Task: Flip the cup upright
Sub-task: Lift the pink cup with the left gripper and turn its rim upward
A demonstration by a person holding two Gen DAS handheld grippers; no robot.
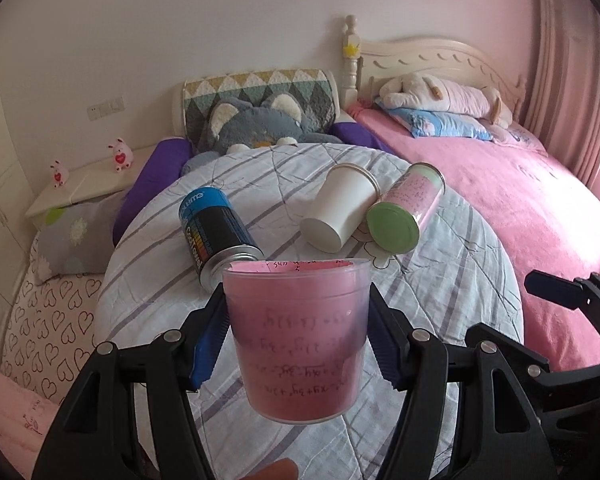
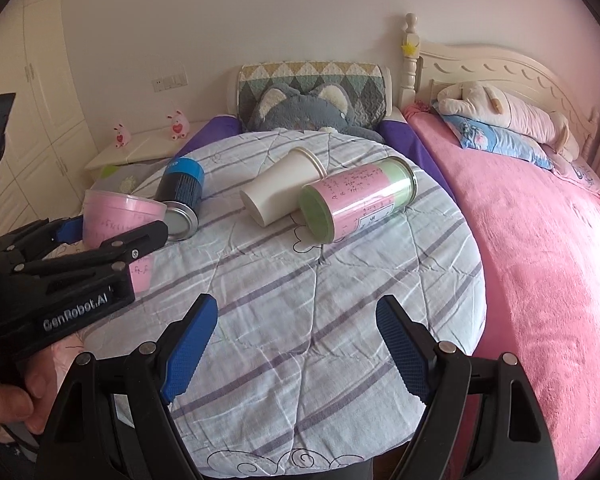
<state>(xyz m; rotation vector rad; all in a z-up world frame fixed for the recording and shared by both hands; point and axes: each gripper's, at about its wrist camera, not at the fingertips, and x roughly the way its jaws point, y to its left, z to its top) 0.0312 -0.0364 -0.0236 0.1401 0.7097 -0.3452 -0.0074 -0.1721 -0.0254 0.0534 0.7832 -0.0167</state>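
Observation:
My left gripper (image 1: 298, 328) is shut on a clear cup lined with pink paper (image 1: 298, 336). It holds the cup upright, mouth up, above the round cloth-covered table (image 1: 440, 300). In the right wrist view the same pink cup (image 2: 118, 216) sits in the left gripper (image 2: 116, 236) at the table's left edge. My right gripper (image 2: 296, 344) is open and empty over the near part of the table (image 2: 300, 300).
On the table lie a blue and black can (image 1: 216, 232), a white paper cup (image 1: 340, 208) and a pink and green canister (image 1: 408, 210), all on their sides. A pink bed (image 2: 540, 240) is on the right, a grey plush toy (image 2: 300, 110) behind the table.

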